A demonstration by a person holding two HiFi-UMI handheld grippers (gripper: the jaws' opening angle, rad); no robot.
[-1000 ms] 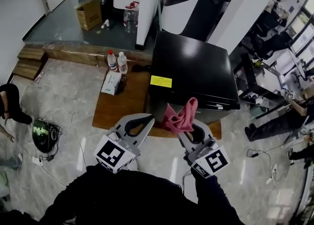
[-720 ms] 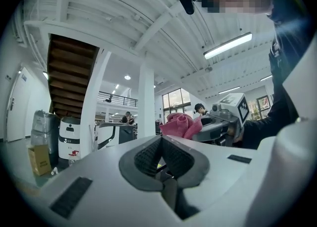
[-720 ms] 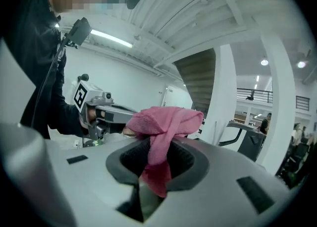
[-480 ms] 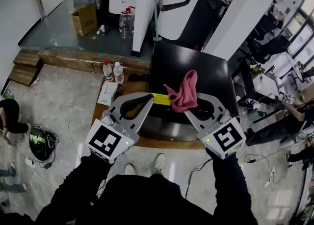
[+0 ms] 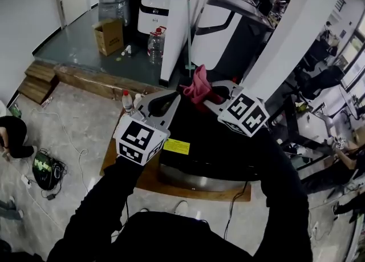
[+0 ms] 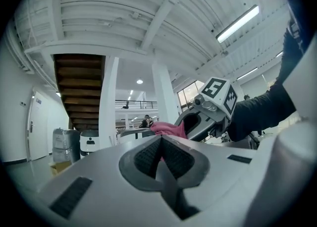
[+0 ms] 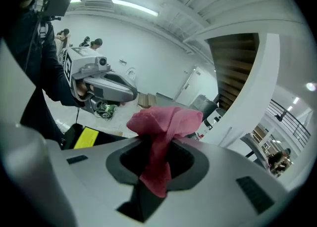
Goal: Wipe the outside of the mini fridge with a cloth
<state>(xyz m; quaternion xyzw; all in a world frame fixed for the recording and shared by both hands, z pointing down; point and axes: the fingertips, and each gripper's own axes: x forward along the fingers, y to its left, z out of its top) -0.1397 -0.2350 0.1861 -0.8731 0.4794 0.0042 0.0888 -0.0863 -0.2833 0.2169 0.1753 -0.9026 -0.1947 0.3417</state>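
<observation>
- Marble floor (image 5: 74,135) nearest; a low wooden platform (image 5: 199,192) carries the black mini fridge (image 5: 208,151), top within reach.
- Left hand-held gripper (image 5: 170,100): jaws together, empty, apparently spare.
- Right hand-held gripper (image 5: 208,92) clamps the pink cloth (image 5: 197,81) above the fridge's far edge, likely poised to wipe.

You're standing over a pale marble-look floor (image 5: 74,129), with low wooden steps (image 5: 37,81) off to your left. Past those the floor goes grey, and there's an open cardboard box (image 5: 109,35), a big water jug (image 5: 155,47) and a white water dispenser (image 5: 155,1) next to a white pillar (image 5: 183,21). Dark office chairs (image 5: 319,78) crowd your right. Overhead there's a dark wooden staircase (image 6: 77,90) and a tube light (image 6: 237,23) lit on the white ribbed ceiling (image 6: 109,13).
</observation>
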